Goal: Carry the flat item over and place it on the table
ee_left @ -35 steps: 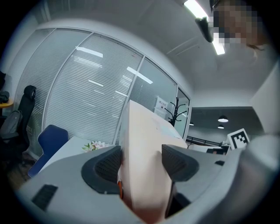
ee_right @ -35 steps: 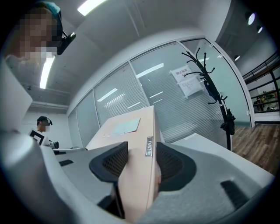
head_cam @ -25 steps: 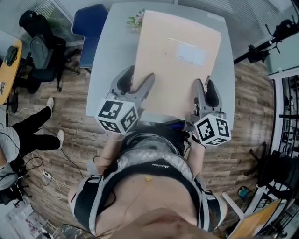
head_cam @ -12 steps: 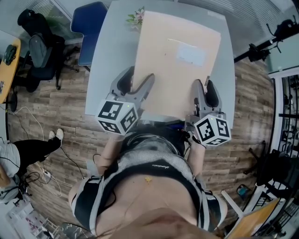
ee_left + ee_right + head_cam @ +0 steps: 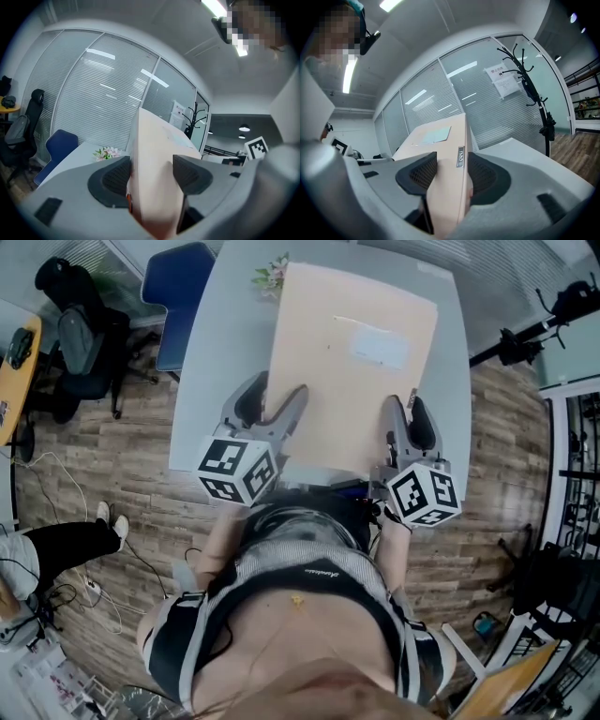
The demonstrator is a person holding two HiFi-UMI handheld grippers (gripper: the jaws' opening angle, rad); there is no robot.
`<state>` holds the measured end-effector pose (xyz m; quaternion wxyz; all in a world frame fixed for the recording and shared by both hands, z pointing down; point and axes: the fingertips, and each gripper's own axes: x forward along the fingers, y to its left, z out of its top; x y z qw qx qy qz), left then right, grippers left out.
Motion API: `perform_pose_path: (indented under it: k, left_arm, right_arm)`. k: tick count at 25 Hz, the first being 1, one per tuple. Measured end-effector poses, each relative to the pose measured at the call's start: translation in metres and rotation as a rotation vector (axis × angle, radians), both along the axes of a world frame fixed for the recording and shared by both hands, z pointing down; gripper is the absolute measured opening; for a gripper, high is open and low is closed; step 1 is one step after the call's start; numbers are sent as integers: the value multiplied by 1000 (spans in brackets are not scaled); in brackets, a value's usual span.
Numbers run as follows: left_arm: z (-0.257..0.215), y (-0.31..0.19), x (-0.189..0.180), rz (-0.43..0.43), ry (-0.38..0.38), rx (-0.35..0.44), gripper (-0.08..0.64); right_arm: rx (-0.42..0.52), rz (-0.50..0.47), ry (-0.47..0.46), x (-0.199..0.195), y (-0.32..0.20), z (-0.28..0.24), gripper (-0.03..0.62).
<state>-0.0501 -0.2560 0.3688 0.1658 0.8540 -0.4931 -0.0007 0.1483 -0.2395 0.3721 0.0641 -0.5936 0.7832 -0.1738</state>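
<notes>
Pale grey office table (image 5: 211, 362) fills the head view's upper centre. Over it hangs the flat beige cardboard box (image 5: 352, 371), near edge clamped by left gripper (image 5: 272, 401) and right gripper (image 5: 405, 418). Setting down and letting go seem left to do.

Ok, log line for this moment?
left gripper: shut on flat box | right gripper: shut on flat box | flat box: over table, not released
</notes>
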Motion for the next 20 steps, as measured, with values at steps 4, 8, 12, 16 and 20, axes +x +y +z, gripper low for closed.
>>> perform_pose_path:
  k: [4, 8, 12, 16, 20]
  left_arm:
    - [12, -6, 0, -11, 0, -26, 281]
    - [28, -12, 0, -24, -2, -61, 281]
    - [46, -17, 0, -28, 0, -95, 281]
    - [65, -18, 1, -31, 6, -131, 281]
    - [84, -20, 0, -29, 11, -175, 279]
  right_arm:
    - [-25, -9, 2, 0, -8, 11, 195]
    - [-59, -16, 11, 0, -17, 27, 195]
    - [-94, -18, 26, 0, -23, 45, 195]
    - [-129, -22, 35, 1, -26, 63, 195]
    - [-168, -26, 23, 1, -28, 83, 195]
